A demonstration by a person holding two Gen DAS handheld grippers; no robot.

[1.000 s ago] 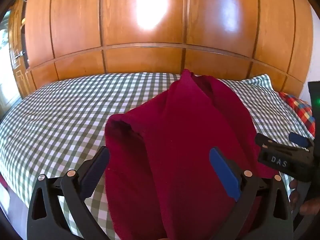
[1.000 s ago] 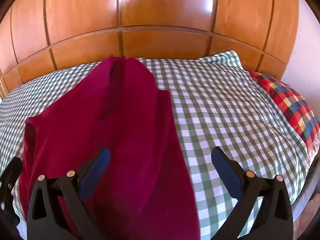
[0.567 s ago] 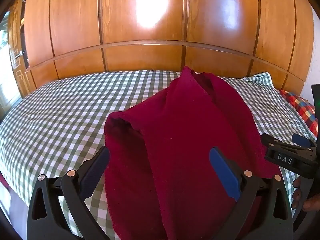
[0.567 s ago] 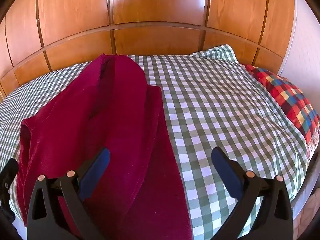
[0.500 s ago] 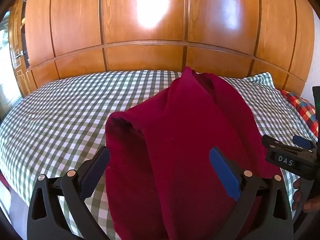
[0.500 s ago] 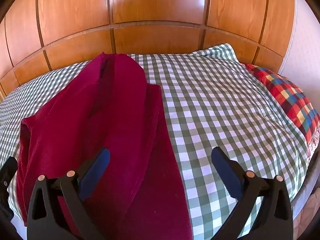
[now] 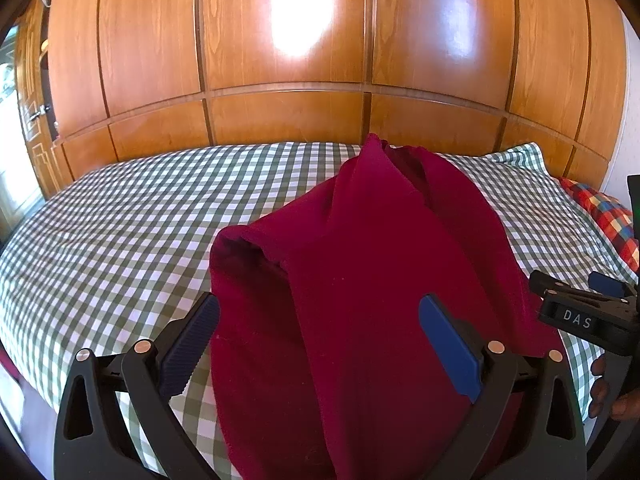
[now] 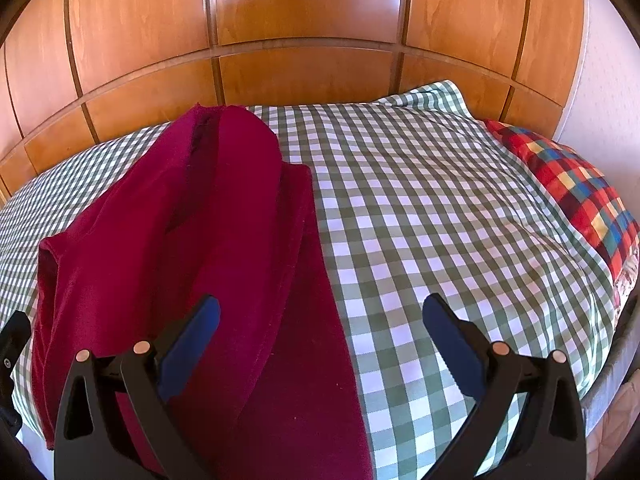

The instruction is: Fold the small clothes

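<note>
A dark red garment (image 7: 368,280) lies bunched lengthwise on the green-and-white checked bed (image 7: 120,232), its far end humped up near the headboard. My left gripper (image 7: 320,344) hovers open over the garment's near part, its blue pads (image 7: 448,344) wide apart and holding nothing. In the right wrist view the same red garment (image 8: 192,248) fills the left half. My right gripper (image 8: 320,344) is open above its right edge, one pad over cloth and the other over bare sheet. The right gripper's black body (image 7: 580,316) shows at the left view's right edge.
A glossy wooden panelled wall (image 7: 288,80) runs behind the bed. A red, blue and yellow checked pillow (image 8: 576,192) lies at the bed's right side. The bed's right edge (image 8: 616,340) drops off close to my right gripper. Fingers of a hand (image 7: 604,392) show at far right.
Both grippers stay open. The right view has drifted slightly lower and closer over the garment's right edge; the left view is nearly unchanged. The garment has not moved.
</note>
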